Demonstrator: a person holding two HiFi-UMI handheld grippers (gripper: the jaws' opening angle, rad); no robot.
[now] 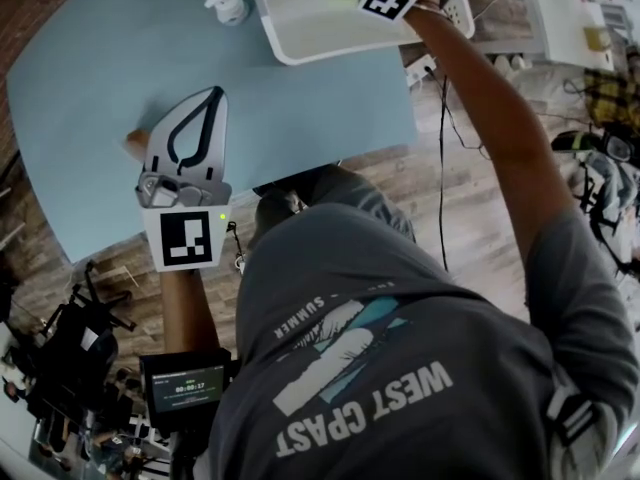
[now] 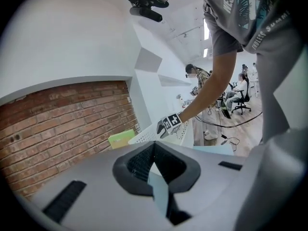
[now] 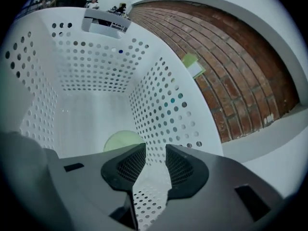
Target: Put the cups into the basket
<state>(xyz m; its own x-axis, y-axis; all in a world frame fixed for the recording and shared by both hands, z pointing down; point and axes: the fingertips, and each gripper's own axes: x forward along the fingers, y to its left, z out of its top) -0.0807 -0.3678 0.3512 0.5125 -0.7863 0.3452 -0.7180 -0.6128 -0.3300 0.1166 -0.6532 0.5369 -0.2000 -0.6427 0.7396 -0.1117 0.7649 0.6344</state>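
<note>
One green cup [image 3: 120,141] lies in the basket [image 3: 91,71] beneath the wide, empty right claw [image 3: 155,152]; the left claw [image 2: 154,144] is pinched closed.

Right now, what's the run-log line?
right hand-held gripper: open above basket; left hand-held gripper: shut; green cup: in basket; white cup: on table

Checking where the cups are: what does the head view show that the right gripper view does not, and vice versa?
Only the head view: a white cup lying on the blue table, and the left gripper. Only the right gripper view: how the right gripper stands, jaws apart and empty. Both: the white basket and, in it, a green cup, just a pale patch from the head.
</note>
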